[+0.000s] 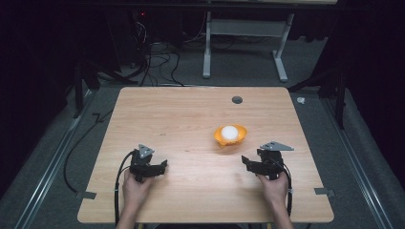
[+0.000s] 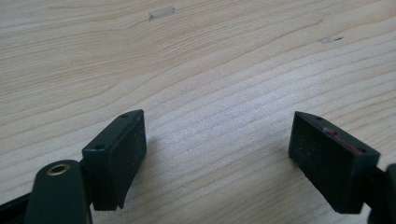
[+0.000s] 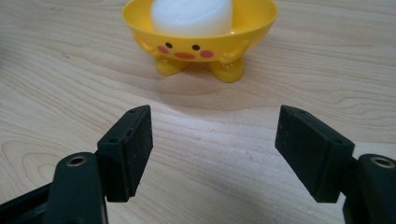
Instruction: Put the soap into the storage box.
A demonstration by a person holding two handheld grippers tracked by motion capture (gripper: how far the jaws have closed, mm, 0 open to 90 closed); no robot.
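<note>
Yellow bowl [image 1: 230, 135] holding a white foam-like puck [image 1: 229, 132], at 11 o'clock from the gaping right claw [image 1: 246, 162]; likely light, rigid, slippery: pinch the rim. Left claw [image 1: 162, 167] gapes empty.

A pale wooden counter [image 1: 191, 119] is carrying a yellow duck-faced bowl [image 1: 230, 135], which is standing right of centre, holding a white ball [image 1: 229, 132].
</note>
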